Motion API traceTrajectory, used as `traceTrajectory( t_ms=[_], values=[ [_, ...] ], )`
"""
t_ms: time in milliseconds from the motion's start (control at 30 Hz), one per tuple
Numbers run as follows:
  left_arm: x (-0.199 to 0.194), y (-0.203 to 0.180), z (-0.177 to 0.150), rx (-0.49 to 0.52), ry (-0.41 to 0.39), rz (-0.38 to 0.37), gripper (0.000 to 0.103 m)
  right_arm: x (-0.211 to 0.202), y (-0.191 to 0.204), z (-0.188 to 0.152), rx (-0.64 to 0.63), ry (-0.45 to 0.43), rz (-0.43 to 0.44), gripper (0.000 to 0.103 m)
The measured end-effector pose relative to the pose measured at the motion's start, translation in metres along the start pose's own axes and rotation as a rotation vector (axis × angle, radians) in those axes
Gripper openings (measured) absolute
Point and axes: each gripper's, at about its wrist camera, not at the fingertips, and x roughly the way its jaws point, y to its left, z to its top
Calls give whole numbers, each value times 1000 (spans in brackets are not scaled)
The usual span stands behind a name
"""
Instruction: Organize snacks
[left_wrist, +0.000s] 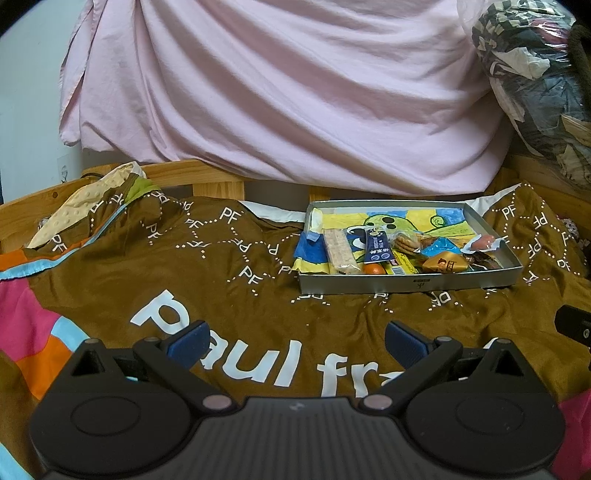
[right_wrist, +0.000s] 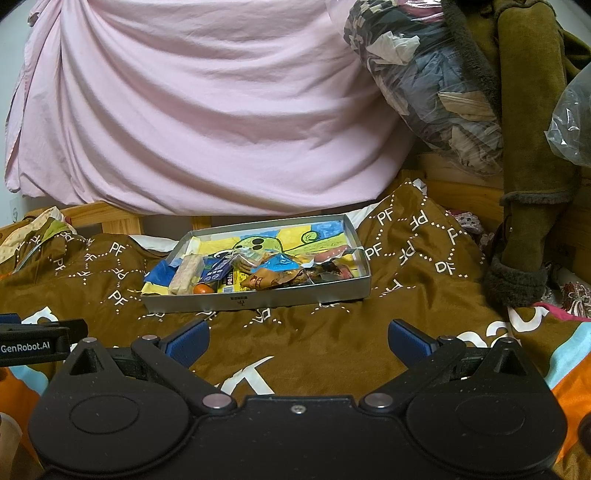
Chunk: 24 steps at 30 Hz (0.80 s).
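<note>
At twelve o'clock, snacks (right_wrist: 255, 271) already fill the tin tray (right_wrist: 258, 301); left gripper (left_wrist: 295, 341) and right gripper (right_wrist: 297, 338) hang spread, empty, task seemingly near done.

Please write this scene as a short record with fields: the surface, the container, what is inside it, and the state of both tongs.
surface: brown blanket with white letters, on a bed
container: shallow grey tray lying on the blanket
contents: pale snack bar, small orange round snack, gold wrapped snack, other wrappers, mostly near the front wall
tray lining: colourful drawing
left tongs: open, empty, above the blanket, short of the tray
right tongs: open, empty, short of the tray
background: pink sheet, clear bag of clothes
</note>
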Motion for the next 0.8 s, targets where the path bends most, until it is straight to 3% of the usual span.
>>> traceTrajectory(
  t_ms=[800],
  values=[
    [2,0,-1,2,16,27,103,3,2,-2,-26,21,23,102]
  ],
)
